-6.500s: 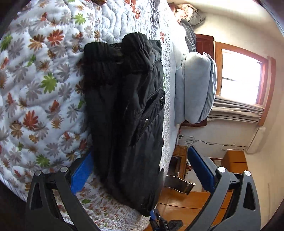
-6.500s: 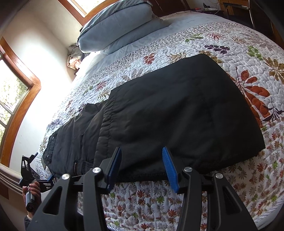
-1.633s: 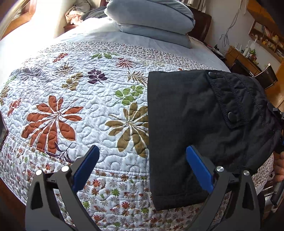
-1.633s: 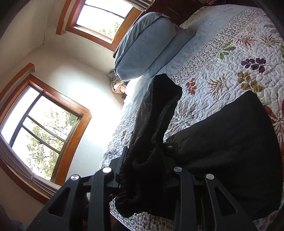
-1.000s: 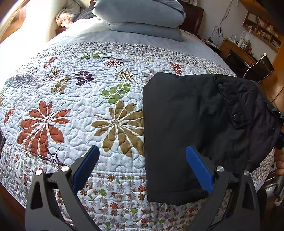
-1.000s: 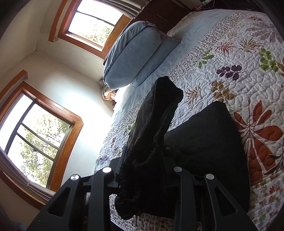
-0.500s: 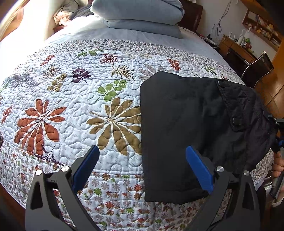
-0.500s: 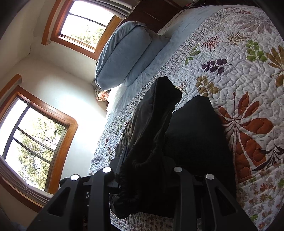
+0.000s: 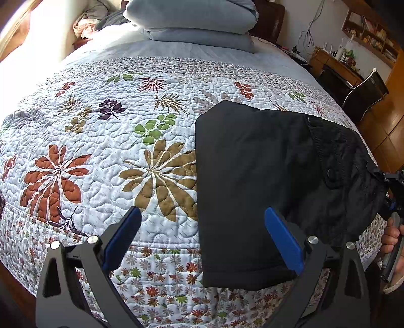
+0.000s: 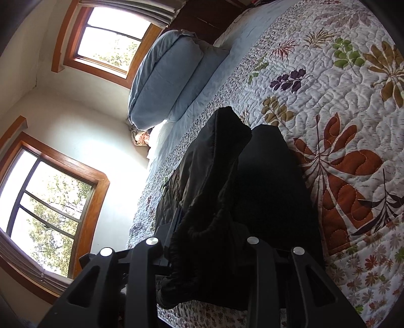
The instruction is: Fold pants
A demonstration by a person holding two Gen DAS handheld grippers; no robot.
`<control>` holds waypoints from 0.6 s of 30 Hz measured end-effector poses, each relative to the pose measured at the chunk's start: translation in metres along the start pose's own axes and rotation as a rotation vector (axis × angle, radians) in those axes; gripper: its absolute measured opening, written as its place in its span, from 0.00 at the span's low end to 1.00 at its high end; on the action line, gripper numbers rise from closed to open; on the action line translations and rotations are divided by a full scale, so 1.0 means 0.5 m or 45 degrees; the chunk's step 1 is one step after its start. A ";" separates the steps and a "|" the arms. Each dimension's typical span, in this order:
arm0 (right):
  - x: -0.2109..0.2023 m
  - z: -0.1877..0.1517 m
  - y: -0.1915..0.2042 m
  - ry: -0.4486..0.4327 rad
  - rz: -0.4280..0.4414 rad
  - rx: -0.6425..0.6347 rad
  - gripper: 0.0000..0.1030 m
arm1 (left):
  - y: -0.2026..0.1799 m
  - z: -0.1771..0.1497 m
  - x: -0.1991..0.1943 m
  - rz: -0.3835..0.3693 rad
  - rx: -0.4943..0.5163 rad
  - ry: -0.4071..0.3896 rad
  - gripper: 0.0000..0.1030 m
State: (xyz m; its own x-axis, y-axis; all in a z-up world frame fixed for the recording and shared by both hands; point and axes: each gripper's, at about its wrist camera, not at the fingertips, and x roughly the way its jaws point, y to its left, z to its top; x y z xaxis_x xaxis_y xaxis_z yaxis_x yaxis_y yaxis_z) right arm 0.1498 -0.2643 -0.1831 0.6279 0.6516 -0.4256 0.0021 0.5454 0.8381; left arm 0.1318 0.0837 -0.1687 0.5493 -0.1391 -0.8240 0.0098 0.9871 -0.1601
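Observation:
Black quilted pants (image 9: pixel 255 181) lie partly folded on the floral quilt (image 9: pixel 106 141) near the bed's front right edge. My left gripper (image 9: pixel 199 242) is open and empty, hovering above the quilt at the pants' near left edge. My right gripper (image 10: pixel 202 242) is shut on the pants' waist end (image 10: pixel 212 176) and holds it lifted above the folded part (image 10: pixel 272 191). It shows at the right edge of the left wrist view (image 9: pixel 391 189), with the lifted flap (image 9: pixel 346 171) draped from it.
Blue-grey pillows (image 9: pixel 192 20) are stacked at the head of the bed. A desk and a chair (image 9: pixel 366 88) stand to the right on the wooden floor. Windows (image 10: pixel 45 201) line the wall beyond the bed.
My right gripper has carried the waist end farther over the folded pants, and the visible black area has shrunk. My left gripper has stayed open and drifted slightly.

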 end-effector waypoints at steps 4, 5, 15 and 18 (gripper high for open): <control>0.002 -0.004 -0.018 0.000 0.000 0.029 0.30 | -0.006 0.001 -0.001 0.001 0.010 -0.002 0.95; 0.003 -0.005 -0.023 -0.001 0.000 0.036 0.30 | -0.007 0.001 -0.001 0.001 0.012 -0.003 0.95; 0.010 -0.020 -0.069 -0.004 0.010 0.096 0.30 | -0.019 0.002 0.002 0.002 0.025 0.001 0.95; 0.009 -0.023 -0.074 -0.008 0.015 0.100 0.30 | -0.021 0.001 0.004 0.001 0.030 0.006 0.95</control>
State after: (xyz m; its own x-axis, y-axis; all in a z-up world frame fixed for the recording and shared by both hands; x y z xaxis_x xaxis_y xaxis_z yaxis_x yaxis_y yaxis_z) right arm 0.1435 -0.2753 -0.2201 0.6329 0.6547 -0.4134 0.0552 0.4944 0.8675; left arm 0.1332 0.0731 -0.1685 0.5450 -0.1387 -0.8268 0.0289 0.9887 -0.1468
